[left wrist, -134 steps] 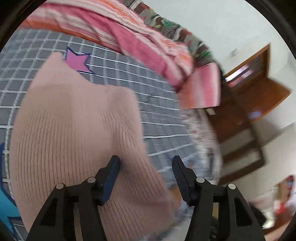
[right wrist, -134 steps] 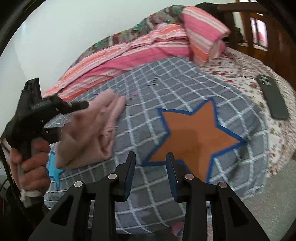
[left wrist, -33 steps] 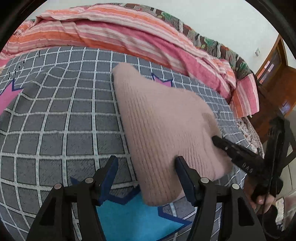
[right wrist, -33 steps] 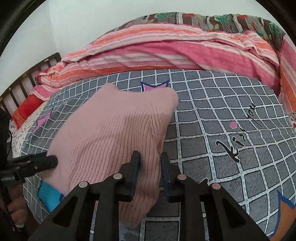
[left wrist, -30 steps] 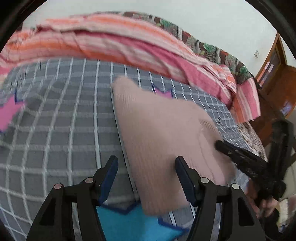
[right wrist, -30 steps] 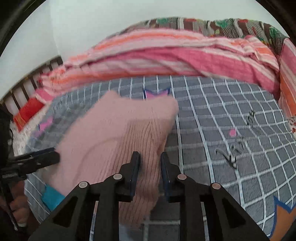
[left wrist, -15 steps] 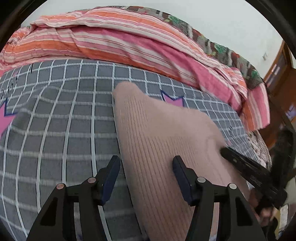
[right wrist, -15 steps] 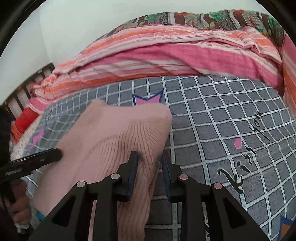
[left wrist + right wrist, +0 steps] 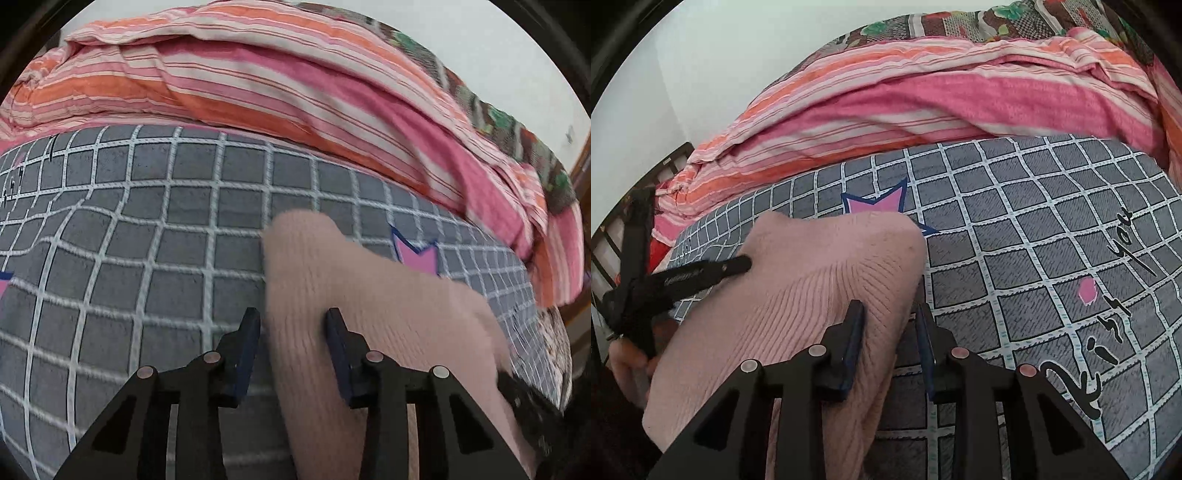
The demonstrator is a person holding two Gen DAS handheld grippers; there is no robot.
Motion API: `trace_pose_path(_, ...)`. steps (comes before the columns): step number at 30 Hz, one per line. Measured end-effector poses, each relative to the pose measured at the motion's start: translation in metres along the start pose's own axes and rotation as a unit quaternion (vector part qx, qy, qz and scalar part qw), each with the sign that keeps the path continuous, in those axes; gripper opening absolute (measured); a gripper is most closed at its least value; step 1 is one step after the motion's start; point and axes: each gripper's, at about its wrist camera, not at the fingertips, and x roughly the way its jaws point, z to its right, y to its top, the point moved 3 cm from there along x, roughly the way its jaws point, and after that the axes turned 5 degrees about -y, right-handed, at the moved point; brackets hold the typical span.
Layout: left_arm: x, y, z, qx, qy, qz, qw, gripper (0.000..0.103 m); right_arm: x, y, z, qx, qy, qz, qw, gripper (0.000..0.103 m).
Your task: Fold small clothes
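Note:
A pink ribbed knit garment [image 9: 369,302] lies folded on the grey checked bedspread [image 9: 147,221]. It also shows in the right wrist view [image 9: 820,288]. My left gripper [image 9: 293,325] has its jaws around the garment's left edge, partly closed with a gap still showing. My right gripper [image 9: 890,317] is closed on the garment's right edge, with cloth bunched between its fingers. The left gripper's fingers [image 9: 701,273] appear in the right wrist view at the garment's left side. The right gripper's body [image 9: 528,410] shows at the lower right of the left wrist view.
A pink and orange striped quilt [image 9: 258,85] is heaped along the back of the bed, also in the right wrist view [image 9: 923,96]. A pink star print [image 9: 879,203] lies just past the garment. A wooden bed rail [image 9: 613,229] is at far left.
Both grippers have moved forward and lower along the garment toward its far end. My left jaws have narrowed around the garment's left edge. The right gripper stays closed on the cloth.

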Motion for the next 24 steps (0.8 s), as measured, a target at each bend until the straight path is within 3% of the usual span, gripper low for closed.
trace_pose_path(8,0.003,0.01,0.005,-0.002,0.013,0.01,0.9999,0.035,0.001,0.01,0.001,0.004,0.008,-0.021,1.0,0.03)
trace_pose_path(12,-0.013,-0.001,0.013,0.02,-0.014,-0.011,0.9996,0.036,0.004,0.022,-0.001,0.011,0.023,-0.018,1.0,0.035)
trace_pose_path(14,-0.021,-0.008,0.017,0.025,-0.024,-0.015,0.9993,0.036,0.014,0.023,-0.004,0.014,0.025,-0.03,0.999,0.03)
trace_pose_path(15,-0.027,-0.013,0.019,0.027,-0.03,-0.018,0.999,0.036,0.014,0.023,-0.005,0.015,0.029,-0.029,0.999,0.015)
trace_pose_path(16,-0.03,-0.017,0.019,0.029,-0.033,-0.019,0.9988,0.036,0.01,0.024,-0.007,0.012,0.035,-0.018,0.999,0.011)
trace_pose_path(19,-0.046,-0.026,0.024,0.037,-0.056,-0.015,0.9976,0.038,-0.014,0.027,-0.005,0.004,0.048,0.033,0.998,0.011)
trace_pose_path(22,-0.053,-0.038,0.029,0.034,-0.09,-0.027,0.995,0.048,0.009,0.018,-0.003,-0.013,0.003,-0.013,1.0,0.011)
trace_pose_path(24,-0.053,-0.045,0.033,0.046,-0.075,-0.028,0.9957,0.049,0.013,0.017,-0.002,-0.014,-0.005,-0.023,1.0,0.015)
